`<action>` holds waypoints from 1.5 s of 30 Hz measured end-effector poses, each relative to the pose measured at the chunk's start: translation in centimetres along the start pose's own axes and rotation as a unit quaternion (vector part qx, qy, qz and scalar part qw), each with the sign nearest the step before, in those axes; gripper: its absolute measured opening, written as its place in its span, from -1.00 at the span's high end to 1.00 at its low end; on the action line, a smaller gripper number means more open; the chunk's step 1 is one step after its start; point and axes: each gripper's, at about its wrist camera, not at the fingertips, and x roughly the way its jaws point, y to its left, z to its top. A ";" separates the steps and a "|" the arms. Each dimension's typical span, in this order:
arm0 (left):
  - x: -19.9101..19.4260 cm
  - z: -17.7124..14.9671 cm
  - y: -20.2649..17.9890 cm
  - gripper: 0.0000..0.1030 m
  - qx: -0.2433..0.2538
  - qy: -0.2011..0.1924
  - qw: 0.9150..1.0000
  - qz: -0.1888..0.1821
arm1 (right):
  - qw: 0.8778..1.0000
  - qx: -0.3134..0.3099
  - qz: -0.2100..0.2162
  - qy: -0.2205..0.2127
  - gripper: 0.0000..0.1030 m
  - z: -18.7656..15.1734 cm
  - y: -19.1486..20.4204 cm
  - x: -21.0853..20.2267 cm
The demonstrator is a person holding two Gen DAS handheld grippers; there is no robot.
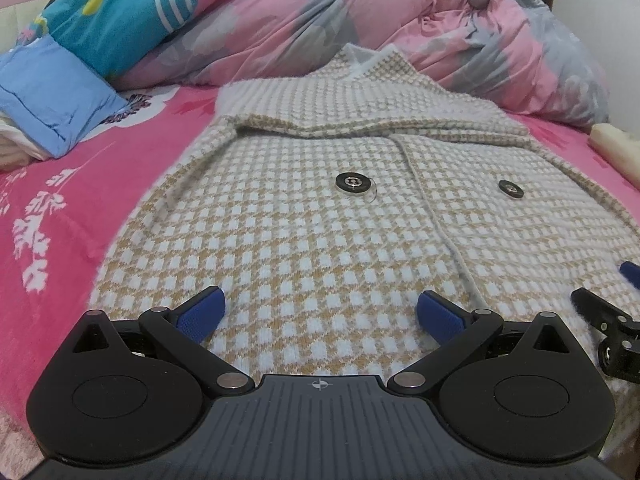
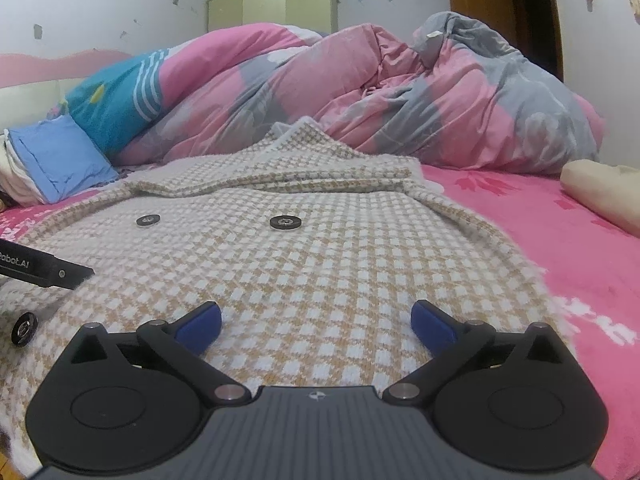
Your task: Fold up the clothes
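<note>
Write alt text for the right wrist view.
The open right gripper hovers low over a tan-and-white checked coat with black buttons, spread on a pink bed. A rumpled pink-and-grey duvet is heaped behind it.

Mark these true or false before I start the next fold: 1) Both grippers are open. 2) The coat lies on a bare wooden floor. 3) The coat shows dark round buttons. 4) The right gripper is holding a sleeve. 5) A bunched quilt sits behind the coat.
1) True: left gripper and right gripper both gape.
2) False: the coat lies on a pink bedspread.
3) True: see this button.
4) False: it holds nothing.
5) True: the quilt is piled behind.
</note>
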 end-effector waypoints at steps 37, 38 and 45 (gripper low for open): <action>0.8 1.7 -0.3 -1.00 -0.003 0.078 0.997 0.005 | 0.988 0.032 -0.073 0.136 -1.00 3.4 1.4 1.3; 0.9 1.7 -0.3 -1.00 -0.005 0.081 0.997 0.006 | 0.988 0.030 -0.072 0.133 -1.00 3.3 1.3 1.3; 0.9 1.9 -0.2 -1.00 -0.009 0.087 0.996 0.009 | 0.988 0.029 -0.059 0.138 -1.00 4.0 0.9 1.3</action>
